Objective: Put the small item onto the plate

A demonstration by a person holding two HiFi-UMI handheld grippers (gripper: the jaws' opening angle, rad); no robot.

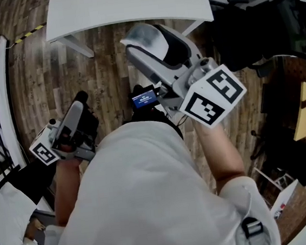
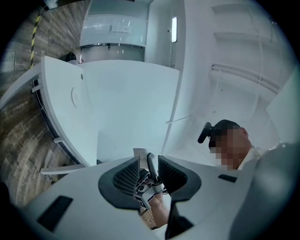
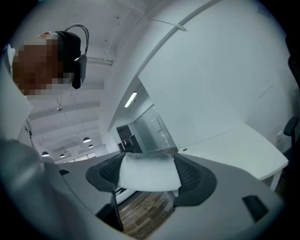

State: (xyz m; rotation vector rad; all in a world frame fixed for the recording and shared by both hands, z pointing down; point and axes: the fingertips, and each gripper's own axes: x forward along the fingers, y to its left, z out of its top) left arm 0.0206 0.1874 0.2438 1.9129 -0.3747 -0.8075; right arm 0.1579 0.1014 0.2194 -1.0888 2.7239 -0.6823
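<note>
Small item, a pale block, sat clamped in the jaws of the right gripper, short of the white table. The left gripper stood narrowly parted, empty. With no plate in view, the carry likely called for finding it.

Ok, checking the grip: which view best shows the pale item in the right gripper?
The right gripper view: the pale item sits between the fingers of the right gripper, filling the gap. The head view shows that gripper from above, the item hard to tell apart. The left gripper view doesn't show it clearly.
</note>
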